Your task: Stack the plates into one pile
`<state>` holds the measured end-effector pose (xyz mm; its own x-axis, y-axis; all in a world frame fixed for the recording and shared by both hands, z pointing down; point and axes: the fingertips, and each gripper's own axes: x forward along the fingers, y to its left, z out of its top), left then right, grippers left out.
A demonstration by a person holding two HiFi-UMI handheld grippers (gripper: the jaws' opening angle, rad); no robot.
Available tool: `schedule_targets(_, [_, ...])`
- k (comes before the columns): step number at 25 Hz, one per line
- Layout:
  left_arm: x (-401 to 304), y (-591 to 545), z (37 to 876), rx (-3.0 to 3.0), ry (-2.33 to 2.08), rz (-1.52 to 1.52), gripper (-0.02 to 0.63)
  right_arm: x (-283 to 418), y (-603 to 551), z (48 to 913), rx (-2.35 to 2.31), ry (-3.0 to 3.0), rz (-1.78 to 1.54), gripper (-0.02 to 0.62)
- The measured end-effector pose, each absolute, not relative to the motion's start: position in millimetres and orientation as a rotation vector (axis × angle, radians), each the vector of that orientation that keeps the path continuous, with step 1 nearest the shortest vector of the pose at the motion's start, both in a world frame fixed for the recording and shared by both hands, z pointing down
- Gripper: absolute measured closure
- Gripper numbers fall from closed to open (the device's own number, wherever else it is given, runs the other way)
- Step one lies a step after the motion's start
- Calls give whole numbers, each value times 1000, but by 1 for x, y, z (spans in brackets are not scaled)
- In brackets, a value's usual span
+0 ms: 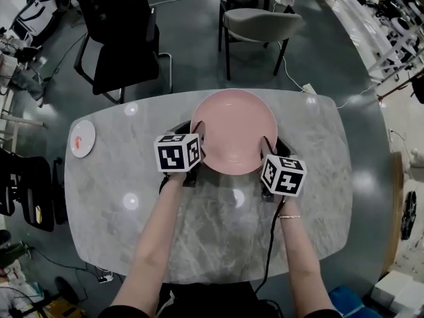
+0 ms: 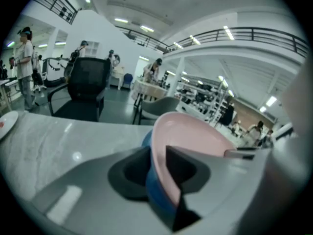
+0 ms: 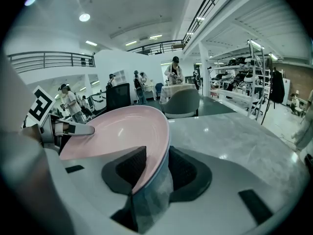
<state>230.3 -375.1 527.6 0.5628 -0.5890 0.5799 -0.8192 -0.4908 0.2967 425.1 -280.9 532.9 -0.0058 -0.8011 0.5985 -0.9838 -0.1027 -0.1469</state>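
Observation:
A pink plate [image 1: 234,132] lies nested in a blue plate; only the pink one shows in the head view, over the far middle of the marble table [image 1: 218,237]. My left gripper [image 1: 197,143] is shut on the pair's left rim and my right gripper [image 1: 266,152] on the right rim. In the left gripper view the pink plate [image 2: 195,136] and the blue plate [image 2: 157,197] under it sit clamped between the jaws of the left gripper [image 2: 157,173]. The right gripper view shows the same pink rim [image 3: 122,131] and blue underside [image 3: 155,199] pinched by the right gripper [image 3: 156,168]. Whether the pair rests on the table I cannot tell.
A small white plate [image 1: 83,138] with a red mark lies near the table's left edge and shows as the white plate [image 2: 6,122] in the left gripper view. Beyond the far edge stand a black office chair [image 1: 122,35] and a grey chair [image 1: 258,24]. Several people stand far off.

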Motion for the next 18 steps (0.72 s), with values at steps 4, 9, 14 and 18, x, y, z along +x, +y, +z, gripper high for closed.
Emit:
schedule_targets(4, [233,-378,534,2258,-1143,591,503,428,-287,539,1938,-1836,756,457])
schedule_targets(9, [231,-383,538,2265,-1169,632,497,427,-292,545,1926,-1835,774,453])
schedule_targets(14, [228,-381,545,2267,-1166,648,483,423,-292,552,1928,-1833,792,444])
schedule_targets(18, [230,-384,546,2280,-1190,659,480,425,-294,550,1934,-1841,763,440])
